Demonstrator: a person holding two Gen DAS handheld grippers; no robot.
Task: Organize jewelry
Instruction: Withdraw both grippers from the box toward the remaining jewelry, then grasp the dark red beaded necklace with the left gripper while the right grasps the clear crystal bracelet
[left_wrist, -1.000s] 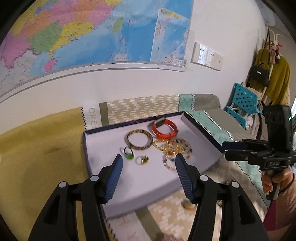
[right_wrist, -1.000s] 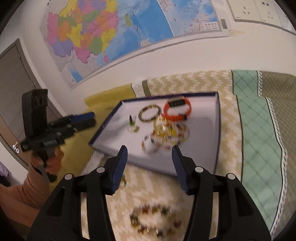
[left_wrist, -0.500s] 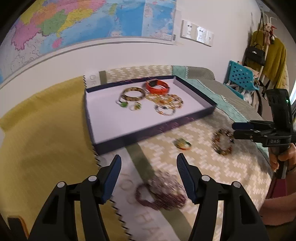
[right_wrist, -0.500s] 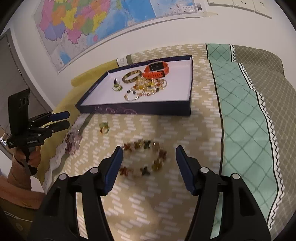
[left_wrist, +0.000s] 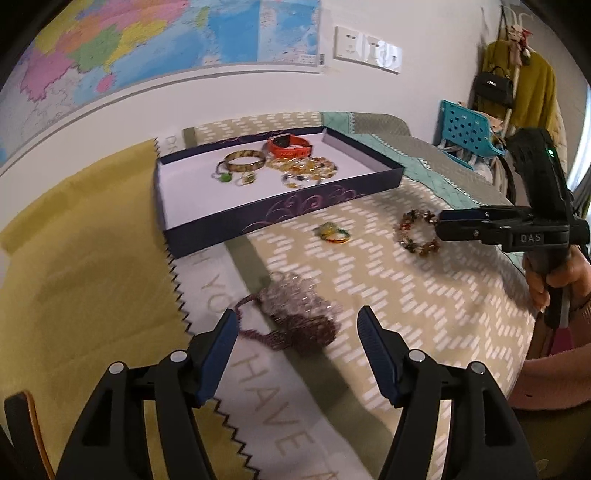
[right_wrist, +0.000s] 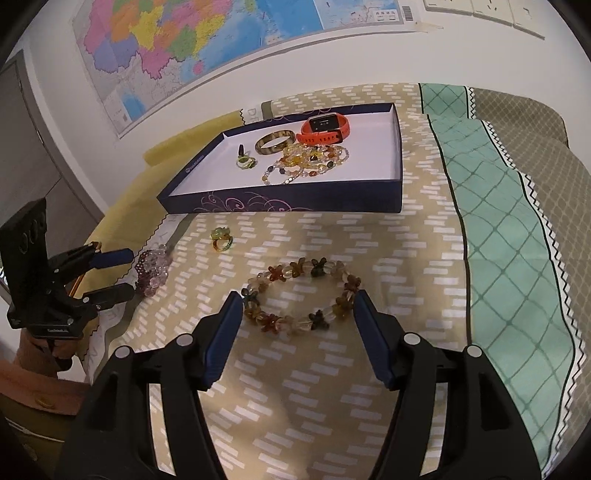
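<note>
A dark blue tray (left_wrist: 207, 229) (right_wrist: 280, 201) holds an orange watch (right_wrist: 325, 131), a brown bangle (right_wrist: 275, 142), beaded necklaces (right_wrist: 306, 158) and small rings. On the cloth in front lie a purple bead piece (left_wrist: 295, 314) (right_wrist: 151, 271), a green-yellow ring (left_wrist: 332, 233) (right_wrist: 221, 239) and a brown flower-bead bracelet (right_wrist: 301, 293) (left_wrist: 419, 236). My left gripper (left_wrist: 295, 332) is open just short of the purple piece. My right gripper (right_wrist: 299, 314) is open, its fingers either side of the bracelet's near part.
The patterned cloth covers a table against a white wall with a map. A yellow cloth (left_wrist: 74, 277) lies left, a teal and grey cloth (right_wrist: 517, 221) right. A blue crate (left_wrist: 469, 133) and hanging clothes stand beyond the right edge.
Both grippers have pulled back from the tray and come down toward the cloth. The left one now faces the purple beads; the right one now straddles the bracelet.
</note>
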